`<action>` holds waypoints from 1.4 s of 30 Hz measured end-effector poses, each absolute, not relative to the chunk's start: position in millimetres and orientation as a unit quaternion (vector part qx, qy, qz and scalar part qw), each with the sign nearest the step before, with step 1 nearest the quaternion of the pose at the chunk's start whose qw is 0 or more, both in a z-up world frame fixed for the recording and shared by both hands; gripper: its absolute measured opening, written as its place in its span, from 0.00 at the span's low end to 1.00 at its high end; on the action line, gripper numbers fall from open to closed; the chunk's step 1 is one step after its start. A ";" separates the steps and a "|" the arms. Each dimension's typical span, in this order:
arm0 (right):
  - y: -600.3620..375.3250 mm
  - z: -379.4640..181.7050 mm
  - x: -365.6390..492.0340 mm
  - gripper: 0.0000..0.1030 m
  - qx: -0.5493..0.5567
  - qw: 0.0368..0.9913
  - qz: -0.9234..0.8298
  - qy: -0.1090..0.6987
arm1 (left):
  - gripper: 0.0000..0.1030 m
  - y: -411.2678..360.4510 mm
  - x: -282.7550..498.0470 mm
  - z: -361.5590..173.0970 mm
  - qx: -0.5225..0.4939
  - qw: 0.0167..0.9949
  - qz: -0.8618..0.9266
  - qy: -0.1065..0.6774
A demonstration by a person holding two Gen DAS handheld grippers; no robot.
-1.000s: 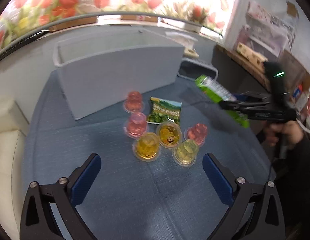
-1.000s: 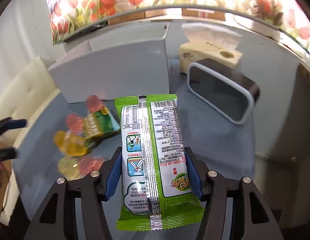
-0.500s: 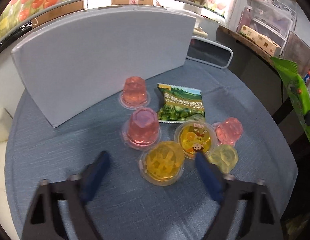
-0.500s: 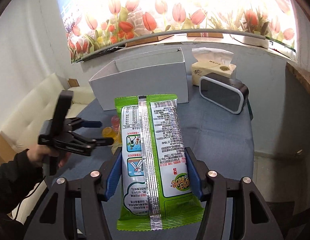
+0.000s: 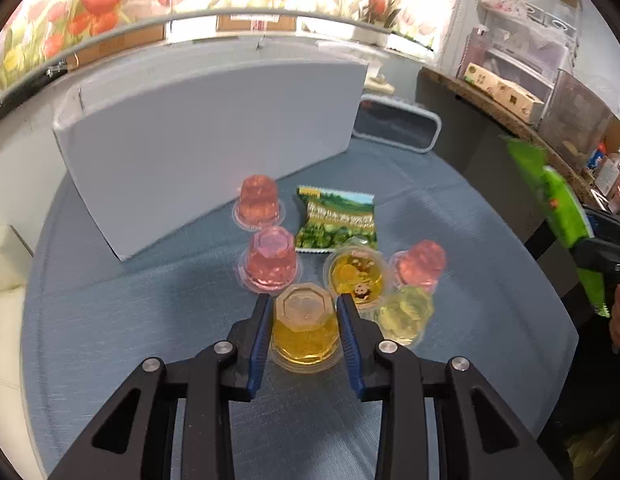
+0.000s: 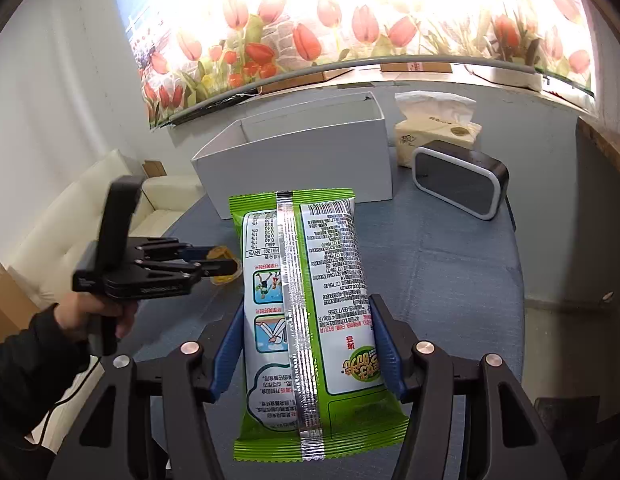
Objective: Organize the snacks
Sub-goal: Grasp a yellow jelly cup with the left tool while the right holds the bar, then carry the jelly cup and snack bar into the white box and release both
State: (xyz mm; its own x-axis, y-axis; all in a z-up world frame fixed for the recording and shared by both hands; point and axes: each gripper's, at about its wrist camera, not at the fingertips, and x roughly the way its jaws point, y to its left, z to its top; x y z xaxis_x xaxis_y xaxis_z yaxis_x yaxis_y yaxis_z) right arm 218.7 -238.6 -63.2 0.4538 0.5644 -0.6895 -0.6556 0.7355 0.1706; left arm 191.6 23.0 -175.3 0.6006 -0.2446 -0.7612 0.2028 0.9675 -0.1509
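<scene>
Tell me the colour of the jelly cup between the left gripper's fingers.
Yellow jelly cup, clearest in the left wrist view.

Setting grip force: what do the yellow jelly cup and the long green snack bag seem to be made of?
Yellow jelly cup in the left hand-held gripper: apparently thin clear plastic, glossy, contents showing through. Long green snack bag in the right hand-held gripper: probably printed plastic film, shiny, with a silvery crimped back seam.

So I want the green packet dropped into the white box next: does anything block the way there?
Nothing visible does. The right gripper holds the green snack packet above the table, and the white box stands open-topped straight ahead. The left gripper, closed on a yellow jelly cup, sits off to the left.
</scene>
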 end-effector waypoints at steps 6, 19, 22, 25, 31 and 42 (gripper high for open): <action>-223.1 -58.2 217.3 0.61 -0.065 0.848 0.368 0.374 | 0.35 36.1 173.9 -146.0 -0.053 0.904 -0.131 0.404; -139.2 -0.3 275.0 0.61 -0.085 0.861 0.381 0.327 | 0.35 84.7 215.6 -57.3 -0.090 0.934 -0.091 0.335; -111.7 14.1 306.9 0.61 -0.088 0.866 0.373 0.320 | 0.35 96.1 245.0 -37.0 -0.090 0.938 -0.085 0.323; -85.1 21.1 347.9 0.61 -0.086 0.869 0.359 0.329 | 0.35 111.1 283.4 -28.3 -0.097 0.938 -0.078 0.324; -53.8 3.1 428.5 0.62 -0.086 0.868 0.312 0.377 | 0.36 120.8 355.3 -55.0 -0.101 0.922 -0.075 0.366; -56.4 -33.3 462.8 1.00 -0.106 0.858 0.280 0.417 | 1.00 126.0 384.4 -113.7 -0.089 0.899 -0.035 0.427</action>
State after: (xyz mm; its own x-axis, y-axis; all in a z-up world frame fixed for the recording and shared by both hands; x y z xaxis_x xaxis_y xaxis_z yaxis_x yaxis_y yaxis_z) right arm 462.8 -56.4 -33.3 0.4956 0.3928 -0.7747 -0.5696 0.8203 0.0515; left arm 384.4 126.0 -113.7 0.6328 -0.1396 -0.7616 -0.0130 0.9816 -0.1907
